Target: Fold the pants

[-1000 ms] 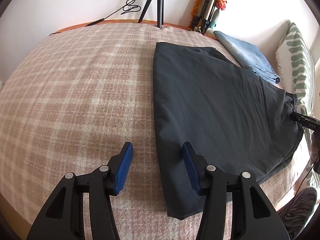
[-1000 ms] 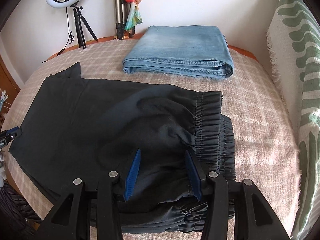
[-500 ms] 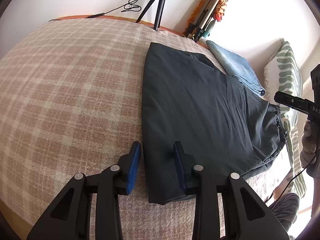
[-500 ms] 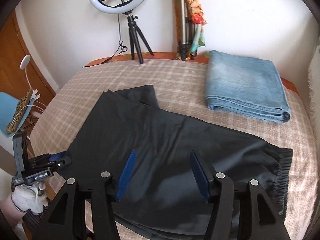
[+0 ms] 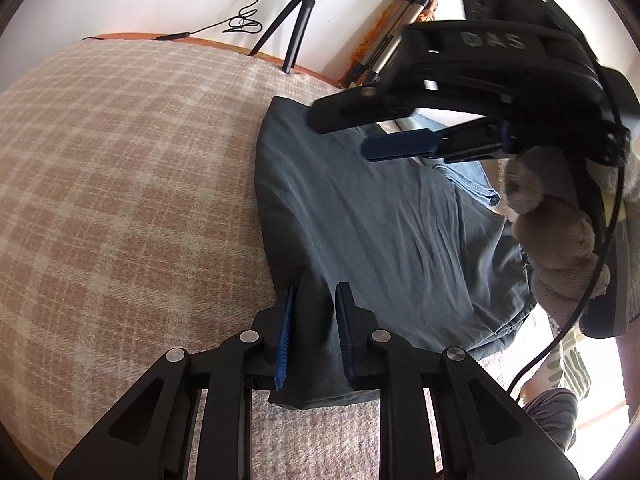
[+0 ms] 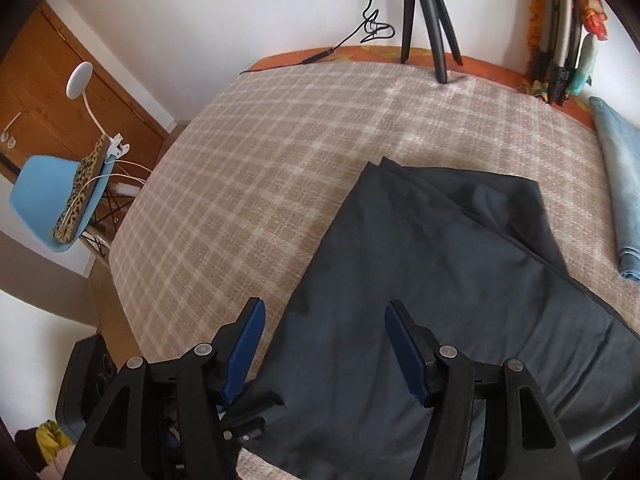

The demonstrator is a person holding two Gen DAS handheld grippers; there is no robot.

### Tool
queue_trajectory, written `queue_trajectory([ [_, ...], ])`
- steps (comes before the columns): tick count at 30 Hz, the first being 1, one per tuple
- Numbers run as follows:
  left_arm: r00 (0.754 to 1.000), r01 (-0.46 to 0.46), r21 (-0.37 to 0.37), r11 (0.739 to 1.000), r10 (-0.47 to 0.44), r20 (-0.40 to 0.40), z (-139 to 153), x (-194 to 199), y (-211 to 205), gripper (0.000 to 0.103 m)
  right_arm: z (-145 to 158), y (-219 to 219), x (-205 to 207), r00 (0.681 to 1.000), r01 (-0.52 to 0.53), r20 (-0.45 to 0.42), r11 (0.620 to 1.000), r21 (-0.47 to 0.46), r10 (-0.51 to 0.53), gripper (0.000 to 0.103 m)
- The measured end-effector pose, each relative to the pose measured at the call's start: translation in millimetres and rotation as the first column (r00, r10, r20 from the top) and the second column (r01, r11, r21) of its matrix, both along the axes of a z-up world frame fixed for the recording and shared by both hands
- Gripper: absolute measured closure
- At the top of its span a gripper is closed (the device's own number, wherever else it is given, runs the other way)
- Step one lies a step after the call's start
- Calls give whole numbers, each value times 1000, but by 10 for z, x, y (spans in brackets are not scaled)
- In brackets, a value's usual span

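Observation:
Dark grey pants (image 5: 380, 216) lie folded lengthwise on the plaid bed cover (image 5: 120, 168); they also show in the right wrist view (image 6: 432, 264). My left gripper (image 5: 314, 300) is shut on the near left edge of the pants, with a ridge of cloth pinched between the blue pads. My right gripper (image 6: 324, 320) is open and empty, hovering above the pants near their left edge. In the left wrist view it (image 5: 400, 128) hangs above the pants at the upper right, held by a gloved hand (image 5: 560, 240).
Folded blue jeans (image 6: 616, 184) lie at the bed's far right. A black tripod (image 6: 428, 12) and a bundle of stands (image 6: 560, 40) stand at the head of the bed. A blue chair (image 6: 60, 200) is off the bed's left side.
My left gripper has closed on the pants' near edge. My right gripper has swung from the waistband side across to the left, above the pants and close to the left gripper.

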State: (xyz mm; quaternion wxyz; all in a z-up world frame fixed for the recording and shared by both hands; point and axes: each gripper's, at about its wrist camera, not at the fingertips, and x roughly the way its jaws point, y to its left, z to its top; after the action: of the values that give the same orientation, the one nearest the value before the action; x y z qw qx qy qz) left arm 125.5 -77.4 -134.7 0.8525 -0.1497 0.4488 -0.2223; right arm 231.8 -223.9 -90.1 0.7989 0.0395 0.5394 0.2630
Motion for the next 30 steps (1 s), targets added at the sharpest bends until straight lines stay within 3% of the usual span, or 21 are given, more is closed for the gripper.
queue_trajectory([
  [5, 1000, 1, -15, 1000, -1, 12, 23, -15, 6, 84, -171, 435, 197, 999, -29, -32, 993, -111, 25, 38],
  [11, 1000, 9, -32, 999, -9, 7, 13, -16, 6, 84, -333, 621, 360, 998, -20, -60, 974, -226, 6, 40],
  [20, 999, 25, 3, 1000, -25, 46, 77, -19, -87, 84, -548, 866, 446, 995, -82, -84, 912, -402, 53, 45],
  [22, 999, 15, 16, 1000, -16, 48, 85, -24, -81, 84, -543, 883, 440, 995, -95, -77, 908, -409, 70, 51],
  [24, 999, -2, 34, 999, 0, 48, 80, -17, -64, 82, -528, 869, 449, 995, -95, -69, 907, -410, 73, 67],
  [26, 999, -21, 54, 998, 19, 36, 54, 1, -44, 65, -513, 843, 447, 995, -93, -62, 910, -405, 75, 74],
  [27, 999, -34, 60, 998, 32, 30, 33, 3, -12, 52, -508, 822, 445, 996, -89, -57, 913, -399, 73, 78],
  [30, 999, -51, 42, 998, 51, 2, -17, 49, 20, 51, -490, 719, 453, 997, -69, -53, 929, -365, 53, 87],
])
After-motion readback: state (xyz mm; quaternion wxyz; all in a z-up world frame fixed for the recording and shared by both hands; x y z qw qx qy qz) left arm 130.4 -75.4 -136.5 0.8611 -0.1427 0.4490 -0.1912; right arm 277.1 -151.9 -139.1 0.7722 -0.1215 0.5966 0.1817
